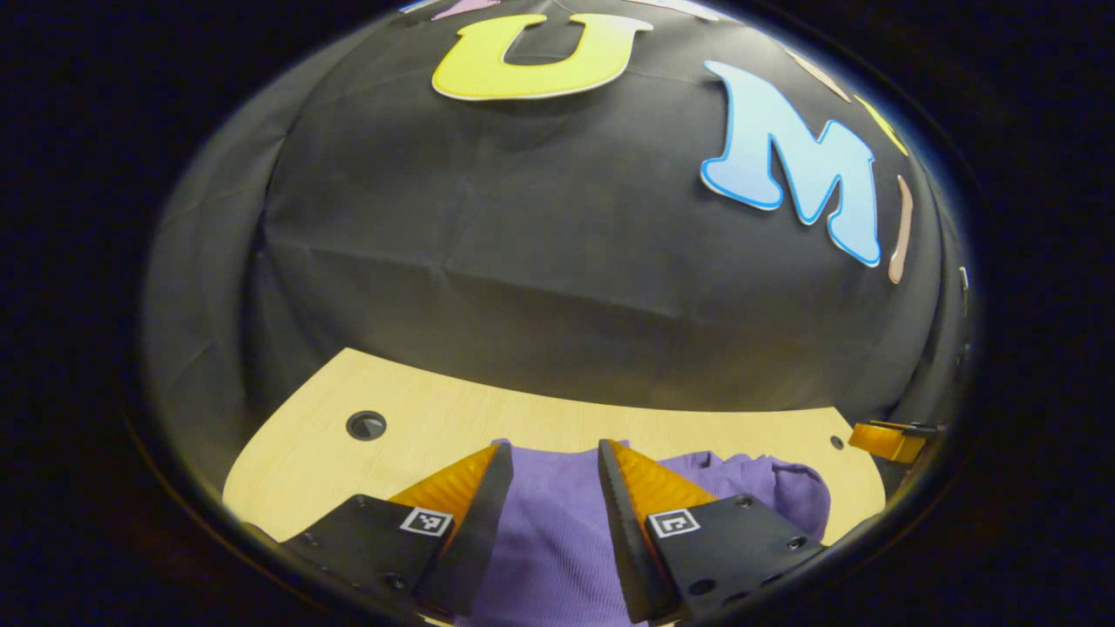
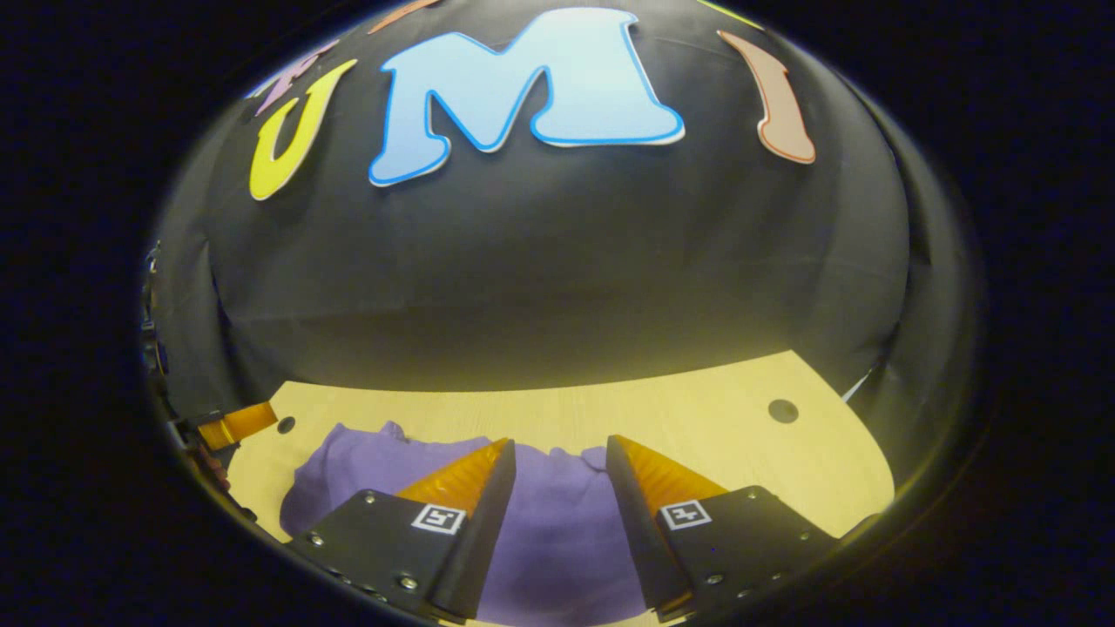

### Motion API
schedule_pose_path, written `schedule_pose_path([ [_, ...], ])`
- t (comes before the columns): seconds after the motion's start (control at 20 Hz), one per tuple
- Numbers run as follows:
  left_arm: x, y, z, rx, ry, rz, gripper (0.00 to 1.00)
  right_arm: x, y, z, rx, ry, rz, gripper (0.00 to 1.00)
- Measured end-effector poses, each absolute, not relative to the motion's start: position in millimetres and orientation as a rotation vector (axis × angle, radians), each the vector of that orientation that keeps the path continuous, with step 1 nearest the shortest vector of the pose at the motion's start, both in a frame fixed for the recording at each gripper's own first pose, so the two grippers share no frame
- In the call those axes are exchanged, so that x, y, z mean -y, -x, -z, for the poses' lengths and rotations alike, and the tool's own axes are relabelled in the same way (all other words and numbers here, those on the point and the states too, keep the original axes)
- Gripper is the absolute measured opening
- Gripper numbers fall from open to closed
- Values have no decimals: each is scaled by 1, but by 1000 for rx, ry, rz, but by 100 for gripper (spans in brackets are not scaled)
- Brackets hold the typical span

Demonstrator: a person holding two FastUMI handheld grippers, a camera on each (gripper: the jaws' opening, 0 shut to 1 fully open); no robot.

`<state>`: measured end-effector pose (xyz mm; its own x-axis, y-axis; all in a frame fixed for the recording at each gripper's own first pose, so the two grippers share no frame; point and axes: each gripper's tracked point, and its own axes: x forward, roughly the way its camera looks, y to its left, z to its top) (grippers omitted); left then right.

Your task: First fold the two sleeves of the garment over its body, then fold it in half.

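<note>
Purple garment [image 1: 557, 531] bunched on table [image 1: 418, 418], long axis unclear

The garment [image 1: 557, 522] is soft purple cloth with a fine ribbed knit, matt and rumpled at its far edge. The desk [image 1: 453, 418] looks like pale wood, perhaps laminate, smooth with a faint grain and low sheen. The left gripper [image 1: 555, 461] has ridged fingers [image 1: 649, 479] on matt, plastic-looking plates; the right gripper [image 2: 562, 453] is alike.
</note>
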<state>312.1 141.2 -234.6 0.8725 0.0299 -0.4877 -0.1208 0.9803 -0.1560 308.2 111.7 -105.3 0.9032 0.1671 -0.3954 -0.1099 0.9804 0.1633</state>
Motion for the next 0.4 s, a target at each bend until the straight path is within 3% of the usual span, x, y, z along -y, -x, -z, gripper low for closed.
schedule_pose_path([
  [0.05, -140, -309, 229, -495, 180, -77, 72, -113, -304, 100, -405, -122, -149, 71],
  [0.15, -136, -304, 219, -476, 164, -72, 79, -113, -296, 89, -378, -85, -149, 94],
  [0.2, -133, -301, 212, -464, 157, -67, 80, -112, -292, 84, -365, -70, -147, 95],
  [0.25, -130, -297, 207, -453, 149, -63, 89, -110, -287, 78, -352, -59, -146, 95],
  [0.4, -121, -285, 187, -414, 131, -57, 99, -106, -271, 60, -310, -34, -140, 98],
])
